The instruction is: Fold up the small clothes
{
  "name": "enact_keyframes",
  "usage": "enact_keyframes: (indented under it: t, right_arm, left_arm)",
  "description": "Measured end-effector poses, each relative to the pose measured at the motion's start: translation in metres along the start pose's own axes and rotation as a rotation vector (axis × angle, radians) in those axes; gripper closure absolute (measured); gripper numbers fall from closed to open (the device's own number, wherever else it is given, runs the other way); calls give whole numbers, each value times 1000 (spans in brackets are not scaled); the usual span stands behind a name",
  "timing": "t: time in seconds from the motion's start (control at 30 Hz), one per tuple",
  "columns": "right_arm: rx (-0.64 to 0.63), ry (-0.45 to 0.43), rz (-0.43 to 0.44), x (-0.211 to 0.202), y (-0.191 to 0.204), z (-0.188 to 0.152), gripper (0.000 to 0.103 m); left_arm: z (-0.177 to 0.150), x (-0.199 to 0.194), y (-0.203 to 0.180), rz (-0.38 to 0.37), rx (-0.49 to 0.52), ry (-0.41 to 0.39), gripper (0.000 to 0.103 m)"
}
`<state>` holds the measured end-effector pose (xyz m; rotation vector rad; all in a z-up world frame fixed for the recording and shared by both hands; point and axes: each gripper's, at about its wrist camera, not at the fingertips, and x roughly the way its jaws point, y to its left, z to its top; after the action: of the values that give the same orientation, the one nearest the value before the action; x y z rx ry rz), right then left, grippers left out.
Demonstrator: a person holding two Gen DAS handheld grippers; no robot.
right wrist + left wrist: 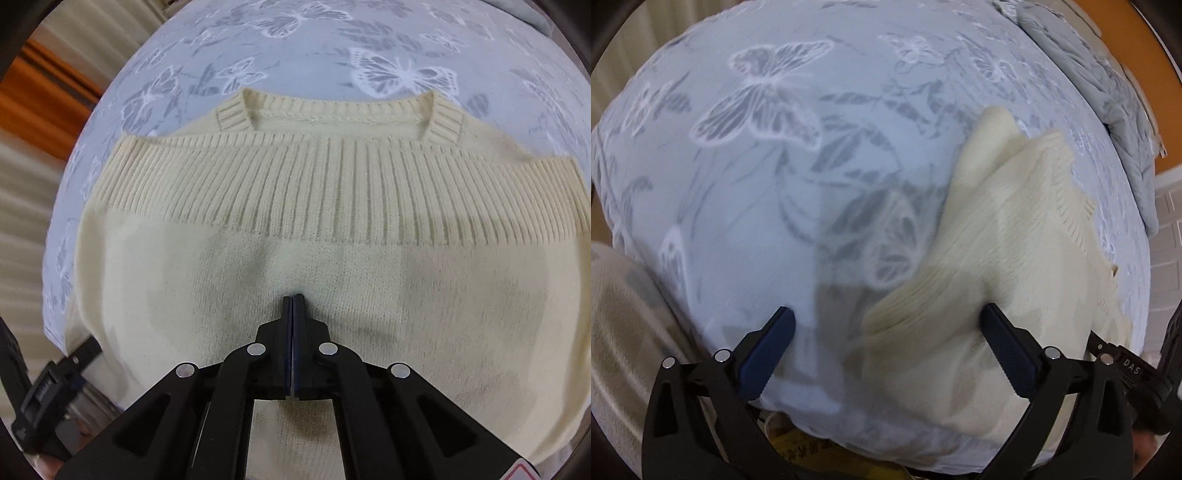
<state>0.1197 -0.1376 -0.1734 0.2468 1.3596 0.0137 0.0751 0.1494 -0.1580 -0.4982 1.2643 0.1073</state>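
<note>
A small cream knit sweater (332,229) lies folded on a pale blue butterfly-print cloth (314,48), its ribbed hem laid up near the ribbed neckline (340,110). My right gripper (293,299) is shut, its tips pressed on the sweater's middle; whether fabric is pinched I cannot tell. In the left wrist view the sweater (1004,240) lies at the right, and my left gripper (886,321) is open above the cloth (757,184), its right finger (1004,339) over the sweater's near edge. The right gripper's body (1126,365) shows at the lower right.
A grey quilted fabric (1108,92) lies at the cloth's far right edge against an orange wall. A beige cloth (620,314) sits at the left edge. The left gripper's body (48,387) shows at the lower left of the right wrist view.
</note>
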Motion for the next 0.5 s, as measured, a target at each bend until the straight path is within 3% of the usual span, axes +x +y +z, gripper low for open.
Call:
enact_keyframes:
  t: [0.03,0.07,0.1,0.17,0.2,0.33,0.4,0.5]
  right_arm:
    - [-13,-4,-7,1,2,0,103]
    - [-18,-9,-7,0,2,-2,103]
    - [-19,-15,-4,0,2,-2,103]
    - [-5,-32,29,0,-4,-4,103]
    - [11,-41,56,-1,-9,-5,103]
    - [137,-104,202,-29,-38,-17,103]
    - [154,-173,207,-55,-52,-33,89]
    - [170,-246,187,-92,-86,-63,89]
  left_arm:
    - [1,0,-4,-15,17,-4,26]
    - [2,-3,-8,-46,38,-1,54]
    - [4,-5,-16,-87,66,20,70]
    - [4,-17,-29,-61,110,4,82]
    - [3,-30,-40,-79,145,-16,87]
    - [-12,-86,-107,-157,343,-122,90]
    - [-29,-110,-147,-212,454,-157,90]
    - [-64,-117,-205,-278,605,-133,91]
